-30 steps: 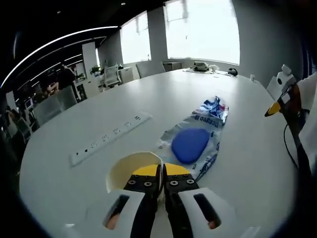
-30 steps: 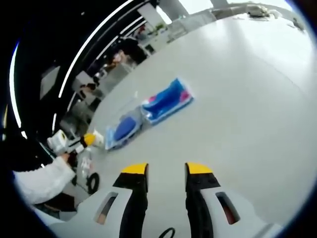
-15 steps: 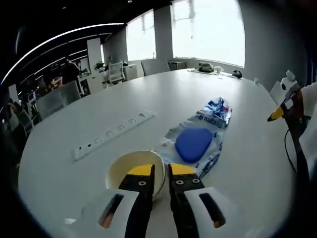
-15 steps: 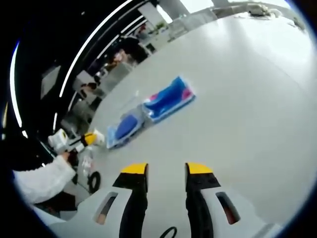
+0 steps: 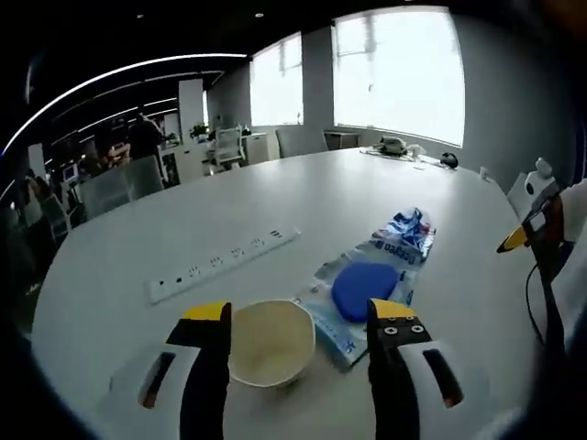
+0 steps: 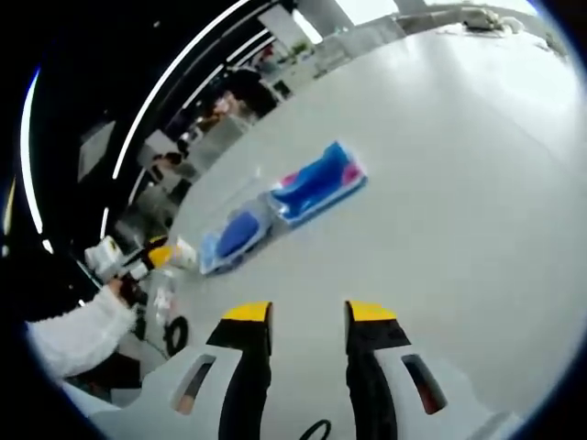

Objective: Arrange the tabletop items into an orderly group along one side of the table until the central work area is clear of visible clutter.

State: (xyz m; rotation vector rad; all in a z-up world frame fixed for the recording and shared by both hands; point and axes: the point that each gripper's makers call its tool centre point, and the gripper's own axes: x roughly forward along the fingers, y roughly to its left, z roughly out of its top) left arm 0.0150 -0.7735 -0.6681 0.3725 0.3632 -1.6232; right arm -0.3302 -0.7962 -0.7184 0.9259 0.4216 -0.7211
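Left gripper view: a large white oval table (image 5: 303, 197) fills the middle of the frame, inside an open office. Bright windows (image 5: 399, 87) sit at the upper right, a curved ceiling light strip (image 5: 110, 78) runs along the upper left, and desks and chairs stand in the dim background at left. On the table, a long white power strip (image 5: 220, 266) lies diagonally left of center. At lower center sits a cream-colored bowl (image 5: 269, 341), upright and hollow side up, between the two yellow-tipped jaws of the left gripper (image 5: 298, 321). The jaws are spread wide on either side of the bowl, released, with a gap between them and its rim. Just right of the bowl lies a clear plastic package (image 5: 371, 275) printed in blue and red, with a round blue lid-like disc (image 5: 364, 291) showing on it. The right gripper (image 5: 532, 215) enters at the far right edge, white with a yellow tip.

Right gripper view: the same white table tilts across the frame, with bright light at the upper right. The right gripper's own jaws rise from the bottom, yellow-tipped and parted with nothing between them, over bare table. The blue packages (image 6: 284, 206) lie well ahead at center left. At lower left, a person's white sleeve (image 6: 78, 335) reaches toward the left gripper, near a black cable (image 6: 172, 335).
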